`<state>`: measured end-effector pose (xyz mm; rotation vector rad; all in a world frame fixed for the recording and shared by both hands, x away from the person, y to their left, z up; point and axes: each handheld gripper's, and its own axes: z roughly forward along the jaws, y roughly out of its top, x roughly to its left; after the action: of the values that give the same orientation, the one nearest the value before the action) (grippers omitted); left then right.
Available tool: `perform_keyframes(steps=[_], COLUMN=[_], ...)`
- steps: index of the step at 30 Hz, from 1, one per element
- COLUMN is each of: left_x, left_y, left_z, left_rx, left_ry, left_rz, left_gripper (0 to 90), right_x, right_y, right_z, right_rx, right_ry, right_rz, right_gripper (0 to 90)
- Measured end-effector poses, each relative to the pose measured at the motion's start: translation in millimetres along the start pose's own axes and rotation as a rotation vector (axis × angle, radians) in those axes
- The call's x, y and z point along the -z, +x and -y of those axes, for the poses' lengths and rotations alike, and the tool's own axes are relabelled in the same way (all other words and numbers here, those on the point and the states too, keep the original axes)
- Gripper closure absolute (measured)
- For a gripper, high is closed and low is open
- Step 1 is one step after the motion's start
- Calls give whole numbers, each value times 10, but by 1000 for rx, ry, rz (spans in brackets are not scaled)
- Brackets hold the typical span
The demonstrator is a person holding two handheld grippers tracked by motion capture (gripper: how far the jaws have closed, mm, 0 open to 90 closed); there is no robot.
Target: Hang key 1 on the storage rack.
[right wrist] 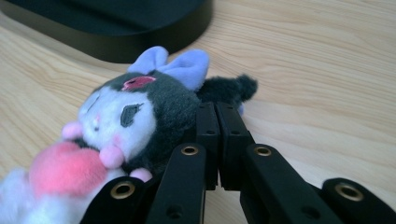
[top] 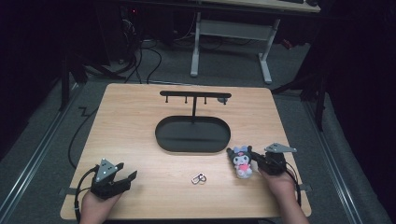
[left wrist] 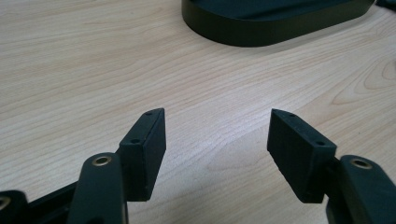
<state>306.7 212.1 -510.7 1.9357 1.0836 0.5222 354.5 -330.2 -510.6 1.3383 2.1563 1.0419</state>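
**Items on wooden table, two hand-held claws**

Table (top: pixel 140 116): light wood, rounded corners, seen whole from the high view. Dark surroundings; we cannot make out much beyond a white-legged desk frame (top: pixel 231 46) and cables on the floor behind.

Stand (top: pixel 193 133): black oval base at the table's centre, with a thin upright post and a crossbar carrying short pegs. We cannot tell from the high view whether anything hangs on the pegs. In both gripper views its upper part is cut off by the frame edge.

Plush toy (top: pixel 242 161): small, dark head with white face, lilac bow, pink heart on a white body. We see it lying on the table just beside the right end of the oval base, near the table's right front. Its lower body is cut off in the right gripper view.

Metal clip (top: pixel 199 178): small, silvery, lying near the front middle of the table, apart from the toy. Too small for us to tell its exact form.

Left claw (left wrist: pixel 217 142): held low over bare wood at the table's left front, jaws spread wide with nothing between them.

Right claw (right wrist: pixel 218 140): jaws pressed together, lying against the dark side of the toy's head. We cannot tell whether any fabric or cord is caught between them.
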Motion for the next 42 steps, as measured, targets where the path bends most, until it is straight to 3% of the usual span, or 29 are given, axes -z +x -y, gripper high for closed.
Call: perform_keyframes(steps=[5,12,14,16,17,19,22,25,29,32,36,42], left_x=[-30,-176,-247,-311,-337,-387,-474,-515,-566,-553,-528,-513], left_y=[-20,-75,-108,-125,-135,-150,-134,-129,-129,-150,-129,-120], left_z=[-48,-207,-254,-287,-284,-257,-257,-294,-281,-283,-283,-274], left_rx=[-11,-24,-45,-57,-72,-102,-61,-62,-71,-98,-97,-104], left_ry=[-12,-40,-40,-30,-24,-5,9,-7,10,-7,-11,-12], left_rz=[14,57,65,79,81,75,91,90,101,91,90,91], left_gripper=[383,386,384,371,370,370,370,369,370,372,373,373], right_x=[35,195,245,302,321,330,342,363,377,398,388,398], right_y=[59,54,55,39,57,93,147,180,205,243,256,220], right_z=[3,190,242,287,307,340,394,407,381,318,246,190], right_rx=[22,10,-4,-56,-70,-57,-50,-69,-93,-103,-97,-118], right_ry=[-4,16,11,-13,-8,21,47,52,86,112,188,252], right_rz=[24,64,65,11,16,42,65,73,84,75,75,93], right_gripper=[833,724,694,656,648,648,629,602,580,555,521,478])
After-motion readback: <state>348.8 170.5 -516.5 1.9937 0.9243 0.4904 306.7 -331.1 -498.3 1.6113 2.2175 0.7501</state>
